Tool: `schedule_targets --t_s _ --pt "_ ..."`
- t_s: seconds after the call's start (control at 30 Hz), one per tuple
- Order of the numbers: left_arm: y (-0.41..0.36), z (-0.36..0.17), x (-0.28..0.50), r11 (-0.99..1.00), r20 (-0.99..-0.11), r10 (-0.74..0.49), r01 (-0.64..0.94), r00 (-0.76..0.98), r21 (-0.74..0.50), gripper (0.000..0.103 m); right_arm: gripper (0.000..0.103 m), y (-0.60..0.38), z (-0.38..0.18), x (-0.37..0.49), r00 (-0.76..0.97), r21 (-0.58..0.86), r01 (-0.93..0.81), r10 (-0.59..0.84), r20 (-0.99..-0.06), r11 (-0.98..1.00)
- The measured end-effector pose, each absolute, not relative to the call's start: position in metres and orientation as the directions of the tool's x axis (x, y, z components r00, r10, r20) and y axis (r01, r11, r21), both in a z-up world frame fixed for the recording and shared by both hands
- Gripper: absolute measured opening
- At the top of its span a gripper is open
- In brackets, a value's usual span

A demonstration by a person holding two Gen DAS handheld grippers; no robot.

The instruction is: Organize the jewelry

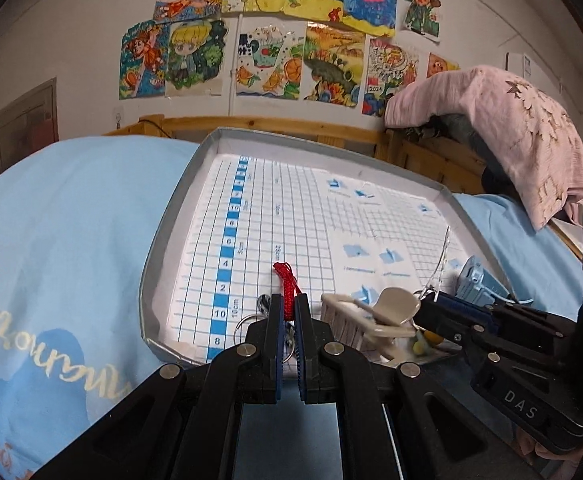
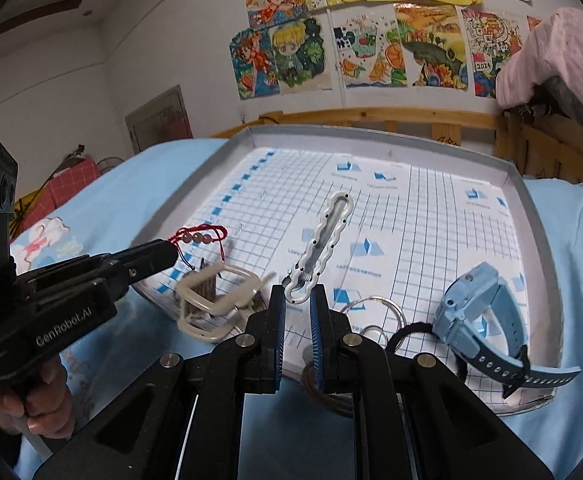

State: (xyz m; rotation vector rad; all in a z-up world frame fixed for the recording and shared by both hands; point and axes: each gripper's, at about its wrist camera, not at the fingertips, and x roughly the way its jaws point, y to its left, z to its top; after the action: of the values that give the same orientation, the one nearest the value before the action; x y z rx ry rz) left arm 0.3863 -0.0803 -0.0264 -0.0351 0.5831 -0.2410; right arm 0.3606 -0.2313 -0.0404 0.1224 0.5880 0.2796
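My left gripper (image 1: pixel 288 308) is shut on a red cord bracelet (image 1: pixel 285 280) with beads; in the right wrist view the left gripper (image 2: pixel 173 254) holds the bracelet (image 2: pixel 199 236) just above the tray's near left corner. My right gripper (image 2: pixel 296 306) is shut on the ring end of a white wavy hair clip (image 2: pixel 323 236), which points out over the shallow grey tray (image 2: pixel 387 136) with its gridded liner. The right gripper also shows in the left wrist view (image 1: pixel 431 304).
In the tray lie a beige claw clip (image 2: pixel 215 300), a light-blue watch (image 2: pixel 479 312), metal key rings (image 2: pixel 375 312) and a black cord (image 2: pixel 407 330). The tray rests on a blue bedsheet (image 1: pixel 71 220). A wooden bed rail (image 2: pixel 371 116) and a pink blanket (image 1: pixel 531 132) stand behind.
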Motion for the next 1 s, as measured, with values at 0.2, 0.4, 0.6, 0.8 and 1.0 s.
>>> schedule_targets --t_s 0.2,0.4,0.6,0.8,1.0 --pt "-0.075 -0.027 0.385 0.977 -0.553 -0.215 0.184 0.805 -0.111 0.005 0.011 -0.230 -0.039 0.357 0.793 0.182 -0.221 0.286 -0.538 0.958" --pt "-0.066 -0.026 0.385 0.974 -0.568 -0.224 0.166 0.792 -0.153 0.013 0.028 -0.236 -0.036 0.354 0.796 0.183 -0.206 0.273 -0.540 0.961" --pt "-0.060 -0.010 0.365 0.978 -0.482 -0.201 0.149 0.853 -0.145 0.074 0.029 -0.243 -0.027 0.340 0.825 0.154 -0.183 0.237 -0.514 0.971" --pt "-0.058 0.013 0.349 0.978 -0.451 -0.196 0.141 0.871 -0.152 0.091 0.041 -0.256 -0.005 0.321 0.874 0.140 -0.151 0.198 -0.444 0.979" --pt "-0.051 0.033 0.308 0.986 -0.352 -0.137 0.092 0.926 -0.141 0.103 0.065 -0.268 0.016 0.288 0.922 0.152 -0.127 0.174 -0.347 0.980"
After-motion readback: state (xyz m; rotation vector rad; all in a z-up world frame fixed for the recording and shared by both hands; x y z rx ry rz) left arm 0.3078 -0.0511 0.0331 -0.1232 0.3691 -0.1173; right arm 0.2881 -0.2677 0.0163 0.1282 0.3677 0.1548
